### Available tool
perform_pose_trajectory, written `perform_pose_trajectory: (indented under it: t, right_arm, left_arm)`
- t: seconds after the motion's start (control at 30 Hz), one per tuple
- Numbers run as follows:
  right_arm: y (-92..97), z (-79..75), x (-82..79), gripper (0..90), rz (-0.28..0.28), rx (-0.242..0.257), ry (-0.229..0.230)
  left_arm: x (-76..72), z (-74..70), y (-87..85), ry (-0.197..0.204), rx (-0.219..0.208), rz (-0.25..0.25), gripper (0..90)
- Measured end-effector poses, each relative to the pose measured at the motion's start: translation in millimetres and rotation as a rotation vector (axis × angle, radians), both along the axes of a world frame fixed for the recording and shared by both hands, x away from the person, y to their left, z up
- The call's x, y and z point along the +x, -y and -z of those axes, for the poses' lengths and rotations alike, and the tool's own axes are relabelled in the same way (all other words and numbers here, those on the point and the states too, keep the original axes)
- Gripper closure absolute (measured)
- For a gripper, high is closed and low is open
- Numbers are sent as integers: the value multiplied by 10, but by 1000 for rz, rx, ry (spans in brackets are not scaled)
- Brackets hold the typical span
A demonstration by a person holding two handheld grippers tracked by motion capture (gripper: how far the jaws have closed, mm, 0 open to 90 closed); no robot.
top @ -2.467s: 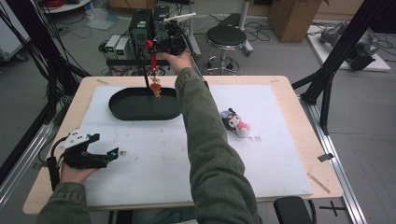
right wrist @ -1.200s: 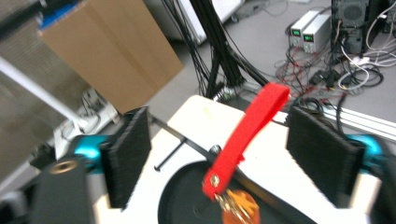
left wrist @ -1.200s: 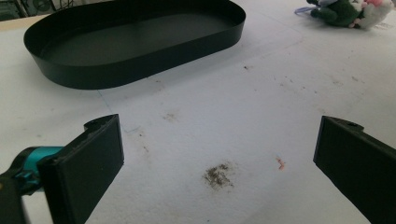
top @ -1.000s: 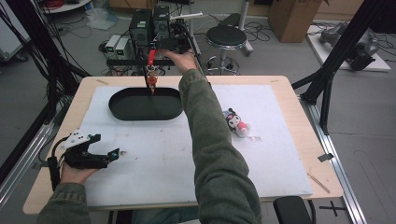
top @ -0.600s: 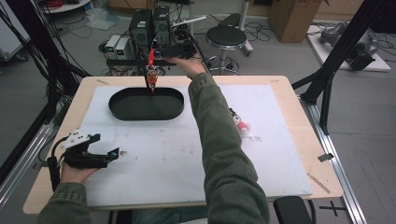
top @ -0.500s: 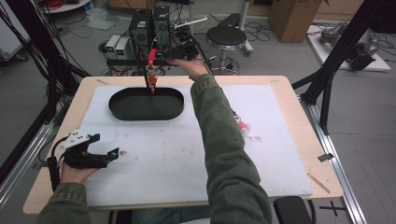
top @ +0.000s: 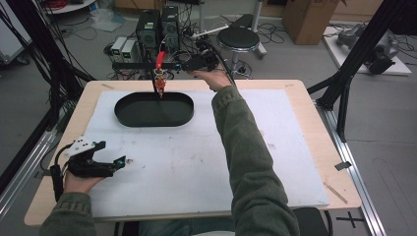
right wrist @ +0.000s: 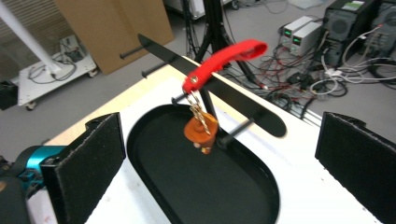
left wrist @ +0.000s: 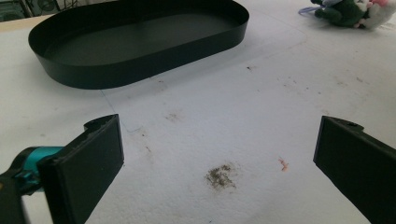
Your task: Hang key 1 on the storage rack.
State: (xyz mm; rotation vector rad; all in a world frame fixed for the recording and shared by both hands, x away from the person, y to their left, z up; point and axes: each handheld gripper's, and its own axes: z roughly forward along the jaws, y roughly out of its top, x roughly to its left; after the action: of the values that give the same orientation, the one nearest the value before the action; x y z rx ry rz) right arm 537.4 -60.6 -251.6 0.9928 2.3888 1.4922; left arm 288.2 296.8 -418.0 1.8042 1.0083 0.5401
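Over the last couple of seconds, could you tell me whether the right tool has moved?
Yes. In the high view the right tool has drawn back to the right of the red key strap, which hangs on the rack above the black tray.

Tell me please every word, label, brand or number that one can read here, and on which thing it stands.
No text can be read.
The grey boxes on the floor carry front panels, too small and blurred to read.
The red strap, black oval tray and cardboard box show no lettering.
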Motion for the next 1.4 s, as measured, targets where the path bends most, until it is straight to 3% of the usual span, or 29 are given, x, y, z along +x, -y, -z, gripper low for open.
perform_pose_trajectory:
  t: [0.37, 0.83, 1.2, 1.4]
  right_arm:
    - [263, 194, -222, 5, -13, -17, 35]
    - [743, 358, -548, 5, 23, -14, 104]
    - [1033, 548, -747, 5, 44, -49, 82]
    - [1263, 773, -894, 5, 71, -76, 60]
  left_arm:
    - [-1, 2, 8, -2, 2, -1, 20]
    - [-9, 5, 20, -5, 9, -2, 20]
    - [-15, 3, 18, -9, 15, -5, 20]
    - [-16, 3, 18, -10, 18, -4, 21]
